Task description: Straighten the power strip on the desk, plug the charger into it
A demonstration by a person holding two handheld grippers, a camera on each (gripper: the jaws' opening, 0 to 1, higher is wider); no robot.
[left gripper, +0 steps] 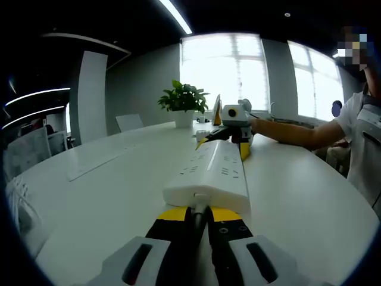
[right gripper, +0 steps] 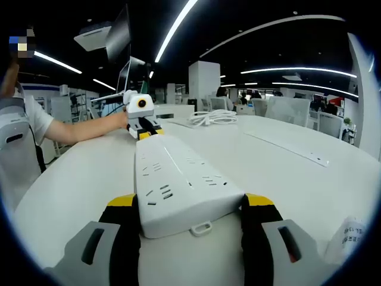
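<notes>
White power strip (left gripper: 209, 173), long, lying flat on the white desk (left gripper: 107, 196), socket face up; it runs lengthwise between the two grippers, one at each end. Left gripper (left gripper: 202, 215): yellow-and-black jaws drawn nearly together at the strip's near end in the left gripper view, pinching a small tab or cable stub that projects from the end face; which of the two it is cannot be told. Right gripper (right gripper: 190, 205): jaws spread wide on either side of the strip's other end in the right gripper view, yellow pads beside the long edges; whether the pads press the casing or merely flank it cannot be told. Each gripper also shows at the far end of the strip in the other's view, held by a person's hand (right gripper: 121, 121) with a bare forearm and white short sleeve. Coiled white cable (right gripper: 211, 118) lies on the desk beyond the strip in the right gripper view, well apart from it. Potted green plant (left gripper: 184, 101) in a white pot stands at the far side of the desk before bright windows (left gripper: 225, 68). Flush cable hatch (left gripper: 98, 159) set in the desk surface beside the strip.
</notes>
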